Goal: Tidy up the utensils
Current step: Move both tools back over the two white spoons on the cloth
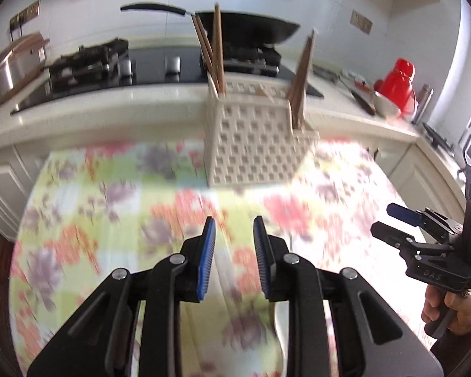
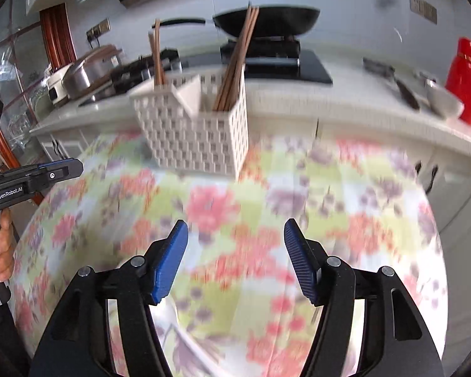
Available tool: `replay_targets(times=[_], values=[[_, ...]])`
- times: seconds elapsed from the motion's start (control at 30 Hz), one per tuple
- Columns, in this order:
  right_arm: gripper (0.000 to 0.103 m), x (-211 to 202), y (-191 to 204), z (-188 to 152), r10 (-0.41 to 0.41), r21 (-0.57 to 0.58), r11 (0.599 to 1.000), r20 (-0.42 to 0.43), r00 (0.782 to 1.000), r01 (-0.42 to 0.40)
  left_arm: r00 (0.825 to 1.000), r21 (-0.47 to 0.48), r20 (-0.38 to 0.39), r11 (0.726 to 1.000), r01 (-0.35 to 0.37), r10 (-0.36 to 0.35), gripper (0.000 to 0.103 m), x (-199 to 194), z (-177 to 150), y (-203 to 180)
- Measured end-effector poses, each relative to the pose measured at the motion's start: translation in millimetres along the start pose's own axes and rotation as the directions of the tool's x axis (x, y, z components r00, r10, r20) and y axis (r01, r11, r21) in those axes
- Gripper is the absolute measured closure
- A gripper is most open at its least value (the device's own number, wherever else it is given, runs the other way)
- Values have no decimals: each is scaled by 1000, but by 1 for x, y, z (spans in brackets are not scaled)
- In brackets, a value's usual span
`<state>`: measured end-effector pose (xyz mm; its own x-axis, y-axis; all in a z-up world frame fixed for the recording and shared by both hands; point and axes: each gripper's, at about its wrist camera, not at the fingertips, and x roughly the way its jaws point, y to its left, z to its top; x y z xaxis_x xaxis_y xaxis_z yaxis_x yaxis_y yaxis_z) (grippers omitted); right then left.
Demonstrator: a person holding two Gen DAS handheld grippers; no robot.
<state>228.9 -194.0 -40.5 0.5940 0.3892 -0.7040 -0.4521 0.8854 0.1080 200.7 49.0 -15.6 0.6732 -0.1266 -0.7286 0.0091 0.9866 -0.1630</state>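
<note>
Left gripper (image 1: pixel 234 245) narrowly parted, empty | right gripper (image 2: pixel 235 248) wide apart, empty | white utensil basket (image 2: pixel 197 138) at 12 o'clock holds chopsticks (image 2: pixel 235 59) | floral tablecloth (image 2: pixel 345 207) beneath.

A: Which lettering is legible?

B: "GenRobot.AI", white on black, on the side of the left gripper (image 2: pixel 51 169) at the left edge of the right wrist view.

A: Any other?

B: Raised "DAS" on the black body of the right gripper (image 1: pixel 389 220) in the left wrist view. The wall plates are too blurred to read.
</note>
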Motion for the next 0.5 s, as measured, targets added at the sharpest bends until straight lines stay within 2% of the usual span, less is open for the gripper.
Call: replay_targets(times=[0.23,0.4,0.5], values=[[42,-1,33,-58,0,-94,996,-65,998,-6,997,-13,-72,999,30,-31,79,8,-60,-13],[42,14,52,-69,-9,-134,991,-123,992,-8,992,3,-111,998,64,-63,79,14,-73,-25],[43,21,60,-70,19,-142,989,-143,990,-40,989,5,-126,997,81,-80,79,18,-75,-26]])
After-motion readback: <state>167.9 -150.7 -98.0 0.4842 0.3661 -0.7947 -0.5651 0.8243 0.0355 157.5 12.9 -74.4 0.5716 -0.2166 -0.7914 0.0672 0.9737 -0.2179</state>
